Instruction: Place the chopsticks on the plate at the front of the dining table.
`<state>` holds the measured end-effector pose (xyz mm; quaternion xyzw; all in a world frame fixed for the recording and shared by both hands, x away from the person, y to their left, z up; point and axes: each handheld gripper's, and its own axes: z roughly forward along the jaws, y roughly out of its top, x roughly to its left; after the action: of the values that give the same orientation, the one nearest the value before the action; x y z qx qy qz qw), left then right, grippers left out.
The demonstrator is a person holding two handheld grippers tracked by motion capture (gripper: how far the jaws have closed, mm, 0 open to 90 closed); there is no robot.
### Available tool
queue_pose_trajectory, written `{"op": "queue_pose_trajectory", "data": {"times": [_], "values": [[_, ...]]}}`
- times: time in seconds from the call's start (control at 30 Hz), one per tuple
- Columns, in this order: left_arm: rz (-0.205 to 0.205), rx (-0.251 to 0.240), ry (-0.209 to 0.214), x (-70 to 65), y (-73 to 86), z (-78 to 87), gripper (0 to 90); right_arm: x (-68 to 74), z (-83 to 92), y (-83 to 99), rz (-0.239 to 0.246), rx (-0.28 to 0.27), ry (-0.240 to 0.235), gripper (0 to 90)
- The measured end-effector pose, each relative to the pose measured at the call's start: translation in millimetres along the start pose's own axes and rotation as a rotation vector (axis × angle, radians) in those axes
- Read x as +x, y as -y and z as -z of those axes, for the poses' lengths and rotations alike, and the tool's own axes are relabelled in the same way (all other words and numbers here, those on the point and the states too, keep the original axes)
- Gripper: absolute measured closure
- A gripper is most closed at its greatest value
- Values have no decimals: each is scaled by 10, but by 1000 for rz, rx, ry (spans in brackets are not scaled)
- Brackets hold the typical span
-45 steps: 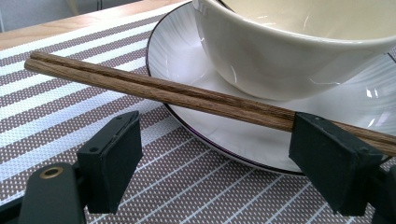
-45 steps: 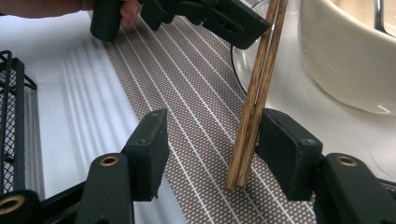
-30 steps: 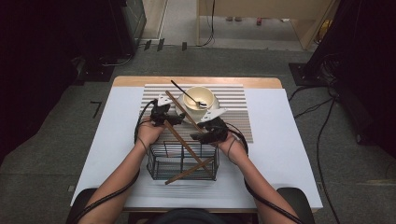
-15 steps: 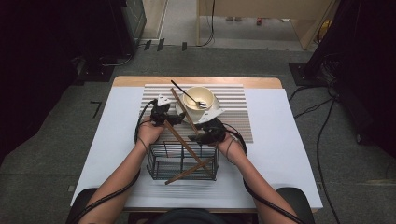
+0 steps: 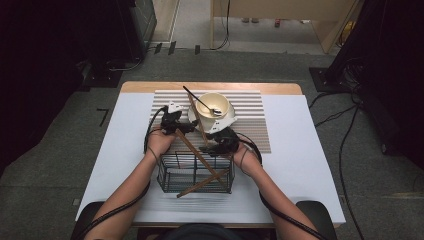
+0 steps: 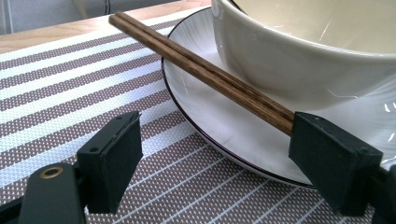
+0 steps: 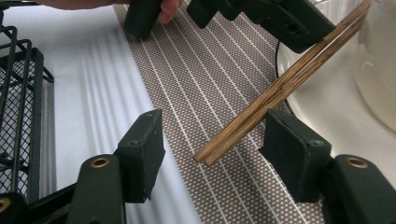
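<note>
Pair of dark brown wooden chopsticks [image 6: 212, 74], lying side by side, slanted across the plate [image 6: 205, 123] rim beside the cream bowl [image 6: 299, 56], over the striped mat [image 7: 205, 79]. Left hand-held gripper [image 6: 215, 151] wide, one jaw at the sticks. Right hand-held gripper [image 7: 210, 161] wide around their near tips. Wire basket [image 5: 196, 172] on the desk [image 5: 310, 165].

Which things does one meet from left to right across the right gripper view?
wire basket → white table surface → striped placemat → pair of chopsticks → white plate → bowl
</note>
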<state>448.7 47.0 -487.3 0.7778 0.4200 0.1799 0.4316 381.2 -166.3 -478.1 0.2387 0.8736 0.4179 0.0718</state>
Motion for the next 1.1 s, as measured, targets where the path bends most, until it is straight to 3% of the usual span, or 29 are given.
{"op": "queue_pose_trajectory", "data": {"times": [1.1], "values": [[16,16,-3,102,15,-2,178,56,-174,-56,39,30,-40,358]]}}
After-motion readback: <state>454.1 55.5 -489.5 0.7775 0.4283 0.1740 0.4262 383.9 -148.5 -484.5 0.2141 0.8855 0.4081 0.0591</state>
